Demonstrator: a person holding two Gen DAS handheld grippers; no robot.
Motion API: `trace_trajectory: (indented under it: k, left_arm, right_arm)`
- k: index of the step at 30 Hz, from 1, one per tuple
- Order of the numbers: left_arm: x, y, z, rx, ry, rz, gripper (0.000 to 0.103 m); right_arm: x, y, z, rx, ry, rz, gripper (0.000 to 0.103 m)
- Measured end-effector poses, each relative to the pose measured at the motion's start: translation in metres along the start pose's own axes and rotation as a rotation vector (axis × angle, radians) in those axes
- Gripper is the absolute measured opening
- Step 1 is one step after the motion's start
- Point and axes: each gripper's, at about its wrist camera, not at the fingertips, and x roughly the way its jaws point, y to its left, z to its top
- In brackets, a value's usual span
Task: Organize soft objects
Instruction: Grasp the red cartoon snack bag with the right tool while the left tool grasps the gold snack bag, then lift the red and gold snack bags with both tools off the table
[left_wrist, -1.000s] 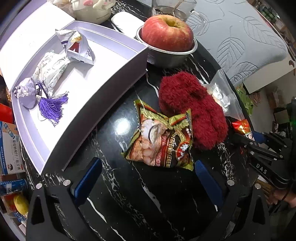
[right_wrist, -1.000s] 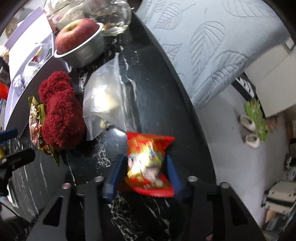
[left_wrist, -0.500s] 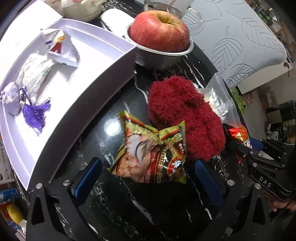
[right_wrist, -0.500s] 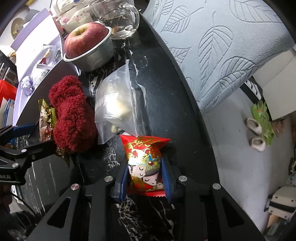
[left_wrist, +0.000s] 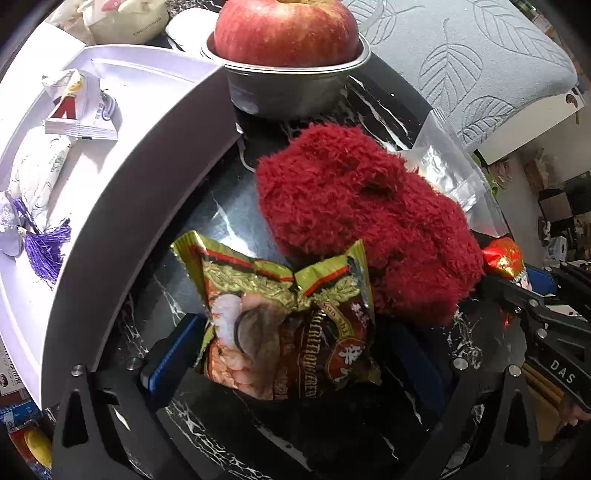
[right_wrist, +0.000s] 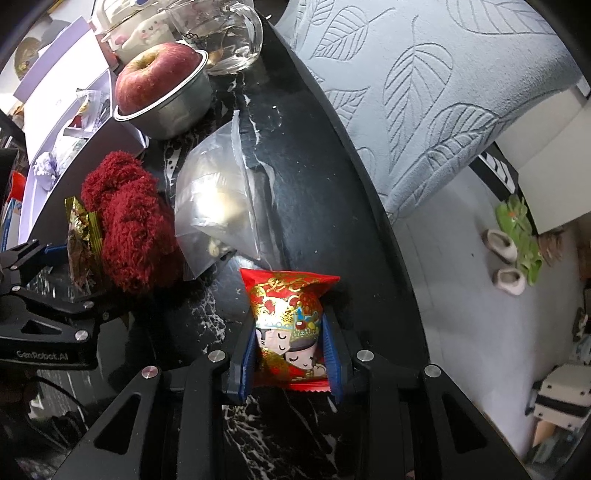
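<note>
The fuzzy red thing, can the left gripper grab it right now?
Probably not: the left gripper already straddles the green snack packet, which lies between it and the fuzzy red thing.
</note>
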Motion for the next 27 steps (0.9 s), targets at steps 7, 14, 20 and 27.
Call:
trace_trajectory:
  k: [7,14,20,27]
  left_arm:
    - [0.005,-0.017,-0.004,0.057,-0.014,0.058,0.098]
    - [-0.006,-0.026,-0.018,0.082,-0.057,0.058,0.062]
    - [-0.01,-0.031,-0.037,0.08,-0.041,0.005,0.059]
    - [-0.012,-0.043,-0.057,0.103,-0.024,-0.033,0.058]
  right_arm:
    - [-0.002,0.0,-0.004,0.011,0.003,0.004,0.031]
    - [-0.007,-0.002,-0.015,0.028,-0.003,0.004,0.031]
    - [-0.013,-0.004,-0.024,0.041,-0.012,0.013,0.031]
    - [-0.022,-0.005,-0.04,0.052,-0.031,0.009,0.031]
